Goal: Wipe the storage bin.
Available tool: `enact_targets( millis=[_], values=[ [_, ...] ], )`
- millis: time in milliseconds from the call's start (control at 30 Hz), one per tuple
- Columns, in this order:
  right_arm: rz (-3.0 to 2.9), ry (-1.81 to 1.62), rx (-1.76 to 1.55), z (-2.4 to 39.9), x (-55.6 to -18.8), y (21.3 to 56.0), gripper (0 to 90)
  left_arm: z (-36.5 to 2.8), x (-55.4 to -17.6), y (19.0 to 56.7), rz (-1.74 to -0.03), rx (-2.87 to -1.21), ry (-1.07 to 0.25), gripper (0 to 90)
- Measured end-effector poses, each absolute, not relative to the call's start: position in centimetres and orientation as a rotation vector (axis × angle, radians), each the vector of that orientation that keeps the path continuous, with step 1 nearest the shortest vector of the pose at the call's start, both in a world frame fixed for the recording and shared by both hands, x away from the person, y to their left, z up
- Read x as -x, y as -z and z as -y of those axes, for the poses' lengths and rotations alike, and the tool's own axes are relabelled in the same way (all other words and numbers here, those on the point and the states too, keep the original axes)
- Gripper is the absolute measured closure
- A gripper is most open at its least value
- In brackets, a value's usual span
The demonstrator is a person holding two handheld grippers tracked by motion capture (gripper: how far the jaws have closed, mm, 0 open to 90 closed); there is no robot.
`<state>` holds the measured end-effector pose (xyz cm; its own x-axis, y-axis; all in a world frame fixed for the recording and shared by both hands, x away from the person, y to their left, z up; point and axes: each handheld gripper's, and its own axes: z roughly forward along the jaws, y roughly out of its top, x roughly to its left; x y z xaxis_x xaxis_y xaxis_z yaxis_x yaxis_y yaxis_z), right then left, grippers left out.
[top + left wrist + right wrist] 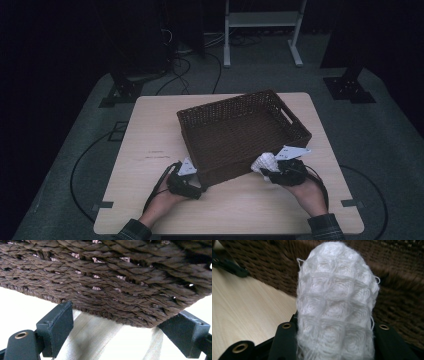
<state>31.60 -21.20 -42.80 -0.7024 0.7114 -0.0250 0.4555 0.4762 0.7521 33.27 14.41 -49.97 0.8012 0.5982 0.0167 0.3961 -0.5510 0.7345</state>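
Where dark woven basket (235, 135) meets table, waffle-knit white cloth (335, 302) between right tongs (334, 340).

Pale wooden table (150, 200) bears a wicker basket (235, 132).

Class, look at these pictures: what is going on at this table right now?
A person at a wooden table works with a claw in each hand. The right claw is shut on a white waffle-knit cloth, rolled or bunched, just outside the near right corner of a dark woven basket. The left claw sits at the basket's near left corner, with the corner between its jaws; whether they press on it is unclear. What can be seen of the basket's inside holds nothing, and the cloth is not yet in it.
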Motion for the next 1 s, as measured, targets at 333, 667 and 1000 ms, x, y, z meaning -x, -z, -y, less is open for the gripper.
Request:
enact_targets(
  millis=[333,667,1000],
  values=[
    [-2.367,-1.101,-0.946,20.7,-31.2,41.4,56.3,-14.4,-33.3,50.0,-0.727,-2.228,-0.342,12.8],
    [-2.391,-1.097,-0.948,20.4,-31.5,42.2,56.4,-14.4,-33.3,50.0,-0.73,-2.224,-0.342,12.8],
    [-2.465,-1.044,-0.968,19.7,-32.2,44.4,56.3,-14.4,-33.3,50.0,-0.73,-2.225,-0.342,12.8]
  ],
)
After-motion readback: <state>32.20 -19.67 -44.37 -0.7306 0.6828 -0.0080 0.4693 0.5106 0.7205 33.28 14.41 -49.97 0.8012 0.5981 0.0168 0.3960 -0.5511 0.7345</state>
